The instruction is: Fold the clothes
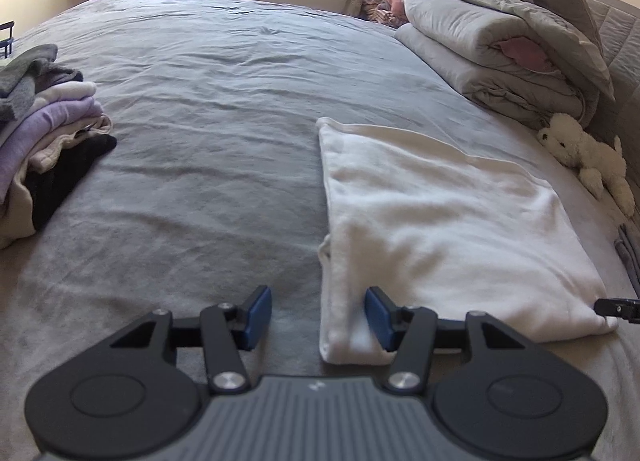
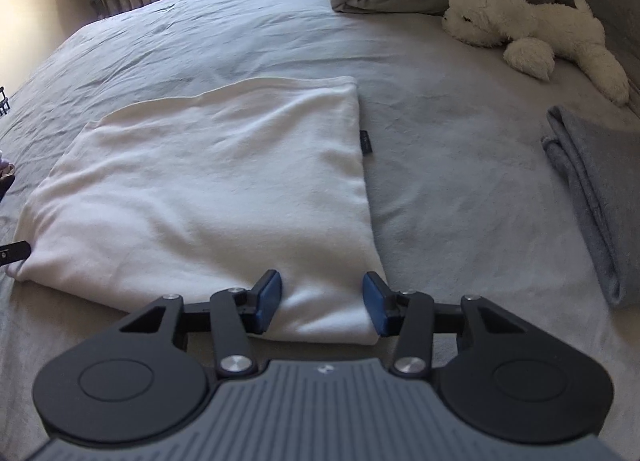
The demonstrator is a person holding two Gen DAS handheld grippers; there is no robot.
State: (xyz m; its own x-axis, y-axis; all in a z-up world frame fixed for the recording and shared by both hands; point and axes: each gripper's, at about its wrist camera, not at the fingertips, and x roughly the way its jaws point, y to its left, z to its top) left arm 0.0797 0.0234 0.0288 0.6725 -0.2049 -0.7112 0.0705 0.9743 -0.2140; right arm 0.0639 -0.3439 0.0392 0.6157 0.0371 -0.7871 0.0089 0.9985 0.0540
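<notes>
white fleece garment (image 2: 208, 189) lies flat, folded, on the bed (image 1: 200, 101) | soft, light, floppy, probably bunches | left gripper (image 1: 318, 317) half open around its 7 o'clock corner, right gripper (image 2: 320, 303) half open around the 5 o'clock corner, neither pinching | pinch both near corners

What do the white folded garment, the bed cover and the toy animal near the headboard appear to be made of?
White garment: looks like soft, matte knit or fleece; fuzzy surface, rounded folds.
Bed cover: grey woven fabric, probably cotton; fine creases, faint sheen in the window light.
Toy animal: cream plush with a shaggy pile; the filling cannot be seen.
</notes>
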